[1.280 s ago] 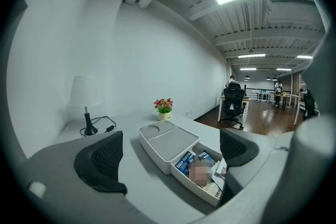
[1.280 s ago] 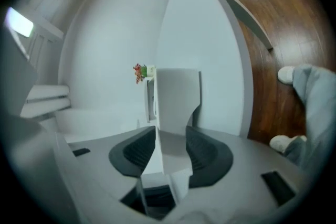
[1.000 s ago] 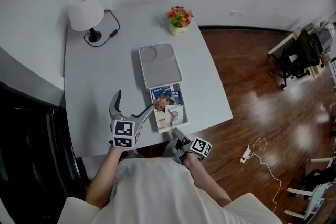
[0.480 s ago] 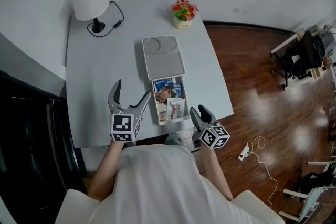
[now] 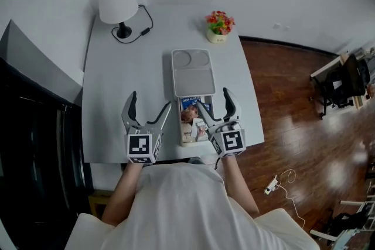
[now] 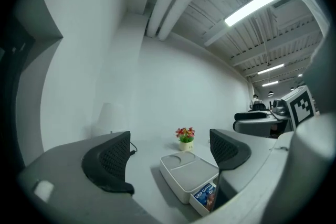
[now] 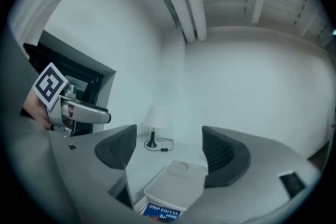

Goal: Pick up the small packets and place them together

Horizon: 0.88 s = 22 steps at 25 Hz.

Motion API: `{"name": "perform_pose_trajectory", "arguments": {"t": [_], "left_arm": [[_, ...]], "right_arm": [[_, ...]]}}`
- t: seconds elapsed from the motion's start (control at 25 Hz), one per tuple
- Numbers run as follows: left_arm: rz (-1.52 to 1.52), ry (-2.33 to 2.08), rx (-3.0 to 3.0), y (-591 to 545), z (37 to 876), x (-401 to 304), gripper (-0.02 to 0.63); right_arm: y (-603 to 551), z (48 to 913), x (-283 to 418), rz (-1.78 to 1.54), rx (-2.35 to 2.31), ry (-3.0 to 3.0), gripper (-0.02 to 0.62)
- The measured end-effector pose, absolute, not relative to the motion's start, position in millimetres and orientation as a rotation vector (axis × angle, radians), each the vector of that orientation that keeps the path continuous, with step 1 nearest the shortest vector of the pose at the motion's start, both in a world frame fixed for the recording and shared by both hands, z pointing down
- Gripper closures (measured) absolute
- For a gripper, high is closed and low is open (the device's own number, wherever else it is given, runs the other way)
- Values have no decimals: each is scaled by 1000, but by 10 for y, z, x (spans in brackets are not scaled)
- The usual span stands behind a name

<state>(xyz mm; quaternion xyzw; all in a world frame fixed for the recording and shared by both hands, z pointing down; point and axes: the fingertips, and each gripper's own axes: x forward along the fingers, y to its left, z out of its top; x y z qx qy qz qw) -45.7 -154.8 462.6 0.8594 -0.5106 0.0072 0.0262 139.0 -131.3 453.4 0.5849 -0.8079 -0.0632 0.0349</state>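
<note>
Packets (image 5: 194, 118), at least three, one white tray (image 5: 192, 76), one lamp (image 5: 119, 4), one flowerpot (image 5: 218, 36)

Small packets (image 5: 192, 119): several flat sachets, overlapping in a loose heap.
Blue packet (image 5: 189, 103): printed "DRIP COFFEE", lying at the heap's far end.
Pale packet (image 5: 200, 127): skewed, at the near end.
Location: open near compartment of the white box (image 5: 193, 73).
</note>
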Motion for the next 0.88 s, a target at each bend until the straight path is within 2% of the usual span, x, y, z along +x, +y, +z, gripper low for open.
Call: {"name": "perform_pose_trajectory", "arguments": {"t": [0.24, 0.36, 0.44, 0.68, 0.88], "left_arm": [[40, -1639, 2658, -1526, 4571, -538, 150], [39, -1611, 2663, -1506, 4541, -545, 192], [11, -1616, 2630, -1569, 4528, -567, 192], [-5, -1551, 2654, -1649, 4567, -445, 192], [88, -1451, 2700, -1649, 4715, -263, 195]], "right_arm": [[-1388, 4198, 1341, -297, 1853, -2555, 195], [-1391, 4222, 1346, -278, 1814, -2569, 195], [-1388, 4255, 1400, -240, 1806, -2585, 196], [-1314, 4663, 1575, -69, 1644, -2566, 230], [-1174, 5228, 1635, 58, 1356, -2508, 231]]}}
